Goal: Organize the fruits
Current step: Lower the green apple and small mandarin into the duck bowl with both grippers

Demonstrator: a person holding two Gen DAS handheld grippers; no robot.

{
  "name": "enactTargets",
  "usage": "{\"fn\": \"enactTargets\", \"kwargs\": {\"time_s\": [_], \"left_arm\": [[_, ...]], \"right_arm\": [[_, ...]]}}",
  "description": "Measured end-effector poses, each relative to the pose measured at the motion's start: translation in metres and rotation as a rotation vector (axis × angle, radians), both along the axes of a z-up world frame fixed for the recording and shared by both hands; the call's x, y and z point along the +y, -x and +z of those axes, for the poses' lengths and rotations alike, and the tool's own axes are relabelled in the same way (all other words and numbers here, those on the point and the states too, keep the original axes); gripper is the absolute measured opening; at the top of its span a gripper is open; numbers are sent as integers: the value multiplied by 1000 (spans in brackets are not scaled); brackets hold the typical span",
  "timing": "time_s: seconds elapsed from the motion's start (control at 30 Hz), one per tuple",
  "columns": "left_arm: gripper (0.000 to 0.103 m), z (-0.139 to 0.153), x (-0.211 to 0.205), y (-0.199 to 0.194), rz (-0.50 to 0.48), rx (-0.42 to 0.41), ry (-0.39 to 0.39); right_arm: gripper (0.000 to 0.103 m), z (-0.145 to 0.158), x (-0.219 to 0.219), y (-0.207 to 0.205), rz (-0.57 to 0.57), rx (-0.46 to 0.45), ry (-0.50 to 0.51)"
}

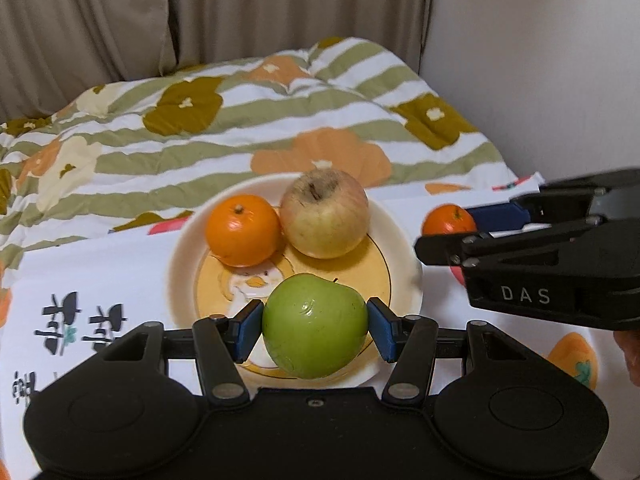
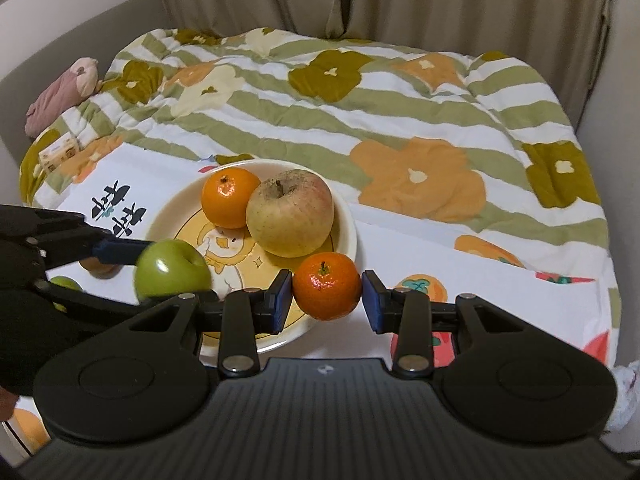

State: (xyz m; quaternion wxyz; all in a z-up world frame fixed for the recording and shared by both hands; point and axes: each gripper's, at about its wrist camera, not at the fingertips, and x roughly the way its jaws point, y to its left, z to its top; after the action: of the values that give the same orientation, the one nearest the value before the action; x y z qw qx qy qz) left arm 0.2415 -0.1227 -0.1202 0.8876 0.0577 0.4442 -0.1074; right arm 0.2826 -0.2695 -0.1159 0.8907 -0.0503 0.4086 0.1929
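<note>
On the left, the left gripper (image 1: 315, 326) has its blue fingers (image 1: 249, 330) clamped on a green apple (image 1: 315, 324), held over the near edge of a cream plate (image 1: 180, 264). The plate rests on a white printed cloth (image 1: 100, 280) spread on the bed's floral quilt (image 1: 240, 128). In the plate lie 2 fruits, an orange (image 1: 242, 235) at the left touching a yellowish-red apple (image 1: 324, 216). Farther right, the right gripper (image 2: 327, 294) has its fingers (image 2: 282, 300) clamped on a second orange (image 2: 327, 290), just beside the plate's right rim. At the quilt's far left edge lie a pink plush toy (image 2: 64, 94) and a small carton (image 2: 60, 154).
</note>
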Motion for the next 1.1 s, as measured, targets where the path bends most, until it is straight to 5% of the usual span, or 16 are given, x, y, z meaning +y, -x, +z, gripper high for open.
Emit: {"fn": "enactTargets", "kwargs": {"time_s": [0.53,0.67,1.1], "left_arm": [[61,-25,-14,-25,-11,76,-10],[83,-16,-14,-21,-20,30,-4],[86,1,19,11,65,18,-14]], "right_arm": [[53,-16,0,-25,30,52,-21],[53,-17,1,-28,39,55,-19],[53,-22,16,-37,56,92,-69]]}}
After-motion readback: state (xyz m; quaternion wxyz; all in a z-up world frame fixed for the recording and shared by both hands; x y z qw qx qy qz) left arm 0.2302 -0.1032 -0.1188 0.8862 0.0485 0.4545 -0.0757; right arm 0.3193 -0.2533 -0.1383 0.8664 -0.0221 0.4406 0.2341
